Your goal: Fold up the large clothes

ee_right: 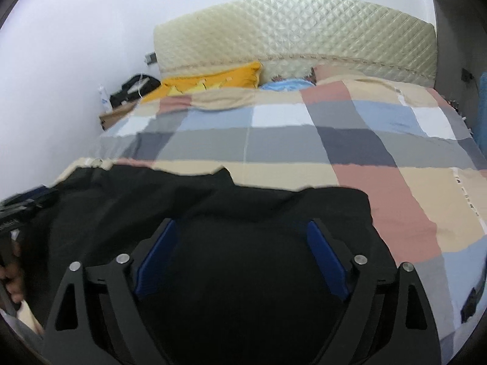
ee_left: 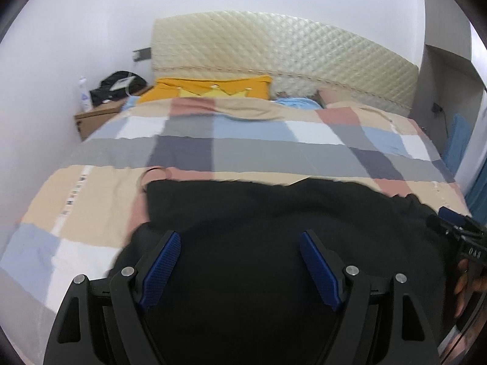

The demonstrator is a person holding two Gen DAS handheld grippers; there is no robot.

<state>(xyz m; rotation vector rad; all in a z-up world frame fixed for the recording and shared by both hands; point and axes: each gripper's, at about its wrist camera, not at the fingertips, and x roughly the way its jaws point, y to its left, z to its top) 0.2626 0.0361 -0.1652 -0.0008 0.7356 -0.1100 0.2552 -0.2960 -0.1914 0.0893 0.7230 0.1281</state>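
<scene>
A large black garment [ee_left: 274, 213] lies spread on the checked bed cover [ee_left: 243, 143], near the foot of the bed. It also shows in the right wrist view [ee_right: 243, 210]. My left gripper [ee_left: 240, 237] is open, its blue pads [ee_left: 161, 267] wide apart above the garment's left part, holding nothing. My right gripper [ee_right: 242, 228] is open too, its blue pads [ee_right: 328, 261] apart over the garment's right part. The right gripper also shows at the right edge of the left wrist view [ee_left: 456, 231], and the left gripper at the left edge of the right wrist view [ee_right: 21, 206].
A quilted cream headboard [ee_left: 289, 45] stands at the far end with a yellow pillow [ee_left: 213, 88] and a blue pillow [ee_left: 295, 103]. A wooden nightstand [ee_left: 97, 115] with a black bag [ee_left: 121, 85] and a bottle is at the far left. White walls surround the bed.
</scene>
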